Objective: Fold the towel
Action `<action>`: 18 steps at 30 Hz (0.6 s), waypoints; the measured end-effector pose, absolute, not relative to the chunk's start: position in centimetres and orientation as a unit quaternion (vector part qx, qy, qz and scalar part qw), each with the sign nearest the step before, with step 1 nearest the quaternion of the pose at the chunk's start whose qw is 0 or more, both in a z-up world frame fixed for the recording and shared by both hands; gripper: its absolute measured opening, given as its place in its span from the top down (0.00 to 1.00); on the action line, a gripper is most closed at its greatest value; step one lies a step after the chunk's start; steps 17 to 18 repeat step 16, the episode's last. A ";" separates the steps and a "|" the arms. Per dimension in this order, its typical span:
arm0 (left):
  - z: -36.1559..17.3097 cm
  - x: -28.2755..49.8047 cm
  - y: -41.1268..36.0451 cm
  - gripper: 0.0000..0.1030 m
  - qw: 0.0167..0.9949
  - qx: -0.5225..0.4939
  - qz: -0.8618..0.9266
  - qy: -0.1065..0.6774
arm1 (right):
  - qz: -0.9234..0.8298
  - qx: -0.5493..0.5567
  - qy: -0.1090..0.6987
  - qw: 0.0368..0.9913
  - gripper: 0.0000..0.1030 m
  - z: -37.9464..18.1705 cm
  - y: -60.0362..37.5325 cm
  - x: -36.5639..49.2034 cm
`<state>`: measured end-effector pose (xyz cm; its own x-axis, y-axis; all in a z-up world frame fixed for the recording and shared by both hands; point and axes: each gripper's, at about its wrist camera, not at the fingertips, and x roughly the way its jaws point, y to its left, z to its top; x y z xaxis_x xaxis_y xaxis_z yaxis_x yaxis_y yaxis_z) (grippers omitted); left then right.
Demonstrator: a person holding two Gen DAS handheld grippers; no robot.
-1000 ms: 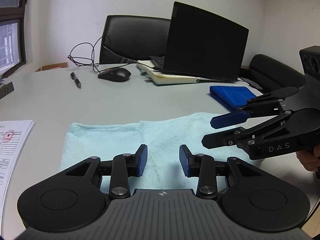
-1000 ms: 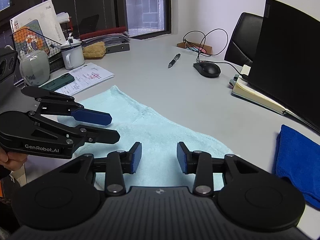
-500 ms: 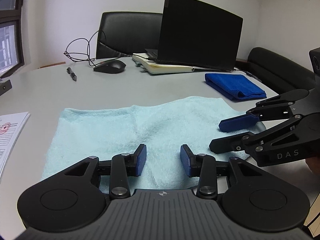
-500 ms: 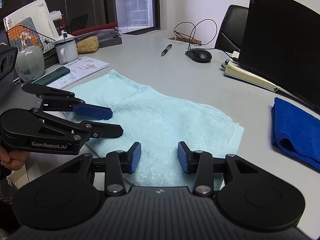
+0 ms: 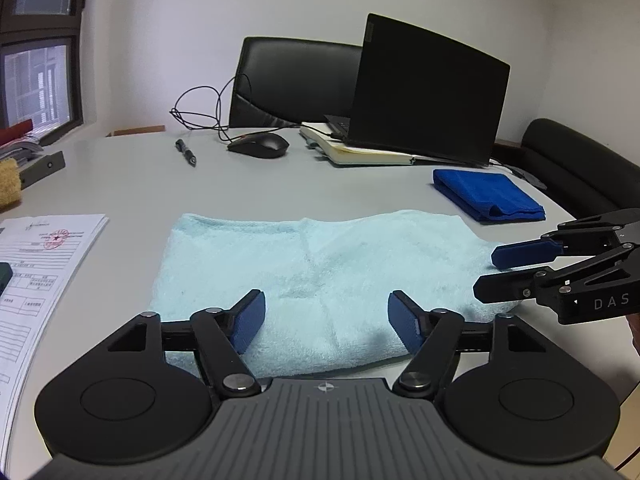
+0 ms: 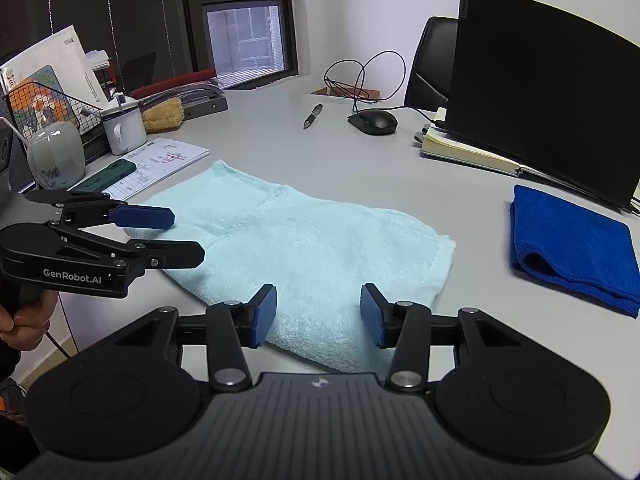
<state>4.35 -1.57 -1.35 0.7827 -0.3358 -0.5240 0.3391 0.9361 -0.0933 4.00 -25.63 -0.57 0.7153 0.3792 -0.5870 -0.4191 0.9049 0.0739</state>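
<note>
A pale blue towel lies flat on the grey desk, folded once, its long side facing me; it shows again in the right wrist view. My left gripper hovers open above the towel's near edge, nothing between its blue pads. My right gripper is open too, above the towel's near right end. Each gripper appears in the other's view: the right one at the towel's right end, the left one over the left end.
A folded dark blue cloth lies right of the towel. Behind are a laptop on a notebook, a mouse, a pen and a chair. Papers, a phone, a mug and a jar sit left.
Both grippers have drawn back toward me and risen a little, so more of the towel shows in front of them. The left gripper's jaws have spread wider. The towel lies flatter.
</note>
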 end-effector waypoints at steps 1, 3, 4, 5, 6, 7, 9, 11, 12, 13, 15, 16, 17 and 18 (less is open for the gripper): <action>-1.3 4.1 -1.5 0.16 0.945 0.000 -0.175 0.276 | 0.212 -0.031 0.307 0.927 0.43 -0.5 -25.6 3.7; -1.0 3.4 -1.2 0.10 0.948 -0.008 -0.166 0.272 | 0.206 -0.028 0.305 0.930 0.43 -0.4 -25.5 3.2; -0.9 3.1 -1.2 0.08 0.949 -0.010 -0.161 0.269 | 0.202 -0.025 0.304 0.931 0.43 -0.4 -25.5 2.9; -0.7 2.8 -1.1 0.07 0.951 -0.012 -0.156 0.267 | 0.199 -0.022 0.304 0.931 0.43 -0.3 -25.5 2.6; -0.6 2.5 -1.1 0.05 0.952 -0.012 -0.151 0.264 | 0.197 -0.020 0.303 0.932 0.42 -0.3 -25.5 2.4; -0.5 2.2 -1.2 0.03 0.954 -0.011 -0.147 0.262 | 0.195 -0.019 0.301 0.933 0.41 -0.3 -25.5 2.1; -0.3 1.6 -1.3 0.00 0.955 -0.010 -0.142 0.260 | 0.191 -0.017 0.298 0.935 0.37 -0.3 -25.4 1.5; -0.1 0.9 -1.4 0.00 0.956 -0.010 -0.140 0.258 | 0.187 -0.015 0.295 0.937 0.35 -0.2 -25.4 0.9; -0.1 0.6 -1.5 0.00 0.956 -0.010 -0.140 0.257 | 0.186 -0.014 0.293 0.938 0.34 -0.2 -25.3 0.6; 0.0 0.2 -1.7 0.00 0.957 -0.009 -0.138 0.257 | 0.184 -0.013 0.292 0.939 0.33 -0.1 -25.3 0.3; 0.0 -0.4 -1.9 0.00 0.958 -0.008 -0.132 0.255 | 0.181 -0.010 0.288 0.940 0.32 -0.1 -25.5 -0.3; 0.0 -0.6 -2.1 0.00 0.958 -0.009 -0.130 0.254 | 0.180 -0.009 0.287 0.941 0.32 -0.1 -25.5 -0.5; 0.0 -0.6 -2.1 0.00 0.958 -0.009 -0.130 0.254 | 0.180 -0.009 0.287 0.941 0.32 -0.1 -25.5 -0.5; 0.0 -0.6 -2.1 0.00 0.958 -0.009 -0.130 0.254 | 0.180 -0.009 0.287 0.941 0.32 -0.1 -25.5 -0.5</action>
